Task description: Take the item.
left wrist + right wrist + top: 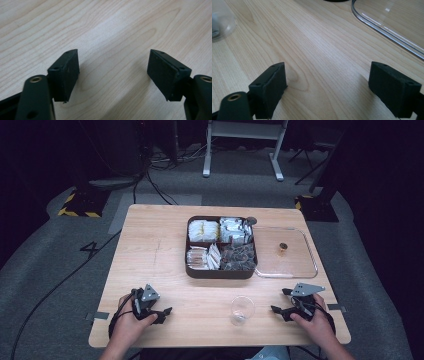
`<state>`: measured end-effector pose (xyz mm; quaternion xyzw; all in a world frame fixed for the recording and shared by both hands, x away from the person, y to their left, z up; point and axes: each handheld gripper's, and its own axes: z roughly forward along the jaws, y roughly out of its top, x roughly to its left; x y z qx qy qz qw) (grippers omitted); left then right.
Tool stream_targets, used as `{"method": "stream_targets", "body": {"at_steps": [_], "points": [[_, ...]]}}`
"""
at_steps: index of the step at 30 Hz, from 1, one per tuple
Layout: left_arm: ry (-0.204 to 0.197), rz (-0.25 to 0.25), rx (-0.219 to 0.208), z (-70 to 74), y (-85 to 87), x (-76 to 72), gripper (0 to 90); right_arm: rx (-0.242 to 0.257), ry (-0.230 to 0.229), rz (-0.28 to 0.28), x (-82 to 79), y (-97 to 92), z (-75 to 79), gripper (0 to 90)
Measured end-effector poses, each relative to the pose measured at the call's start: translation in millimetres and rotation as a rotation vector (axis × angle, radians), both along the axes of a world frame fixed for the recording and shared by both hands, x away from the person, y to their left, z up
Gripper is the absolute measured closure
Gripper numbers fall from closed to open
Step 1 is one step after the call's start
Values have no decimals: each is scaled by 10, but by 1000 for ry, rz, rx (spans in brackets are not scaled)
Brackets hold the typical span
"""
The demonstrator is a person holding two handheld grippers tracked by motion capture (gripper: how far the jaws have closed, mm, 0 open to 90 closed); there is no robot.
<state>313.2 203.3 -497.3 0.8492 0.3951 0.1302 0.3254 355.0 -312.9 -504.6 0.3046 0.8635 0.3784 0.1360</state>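
You hold both tools low over a wooden table point(150, 245). A clear plastic cup point(242, 309) stands near the front edge. Your left gripper point(159, 314) sits left of the cup, jaws spread, empty. Your right gripper point(283, 306) sits right of it, likewise released. Beyond the cup lies a dark four-compartment box point(221, 271) of packets, a clear lid point(286, 252) touching its right side.

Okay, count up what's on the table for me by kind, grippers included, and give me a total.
Grippers: 2, left gripper and right gripper
Divided box of packets: 1
Clear lid with a small knob: 1
Clear cup: 1
Total: 5
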Motion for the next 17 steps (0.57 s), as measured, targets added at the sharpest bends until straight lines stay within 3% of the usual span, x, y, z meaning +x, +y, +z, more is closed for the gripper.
{"method": "stream_targets", "body": {"at_steps": [3, 6, 17], "points": [[-10, 3, 2, -15, 4, -2, 239, 0, 0, 1, 0, -1, 0, 150], [-47, 1, -14, -71, 15, 5, 145, 0, -1, 3, 0, -2, 0, 150], [-46, 7, -16, -72, 10, -1, 144, 0, -1, 4, -1, -2, 0, 149]]}}
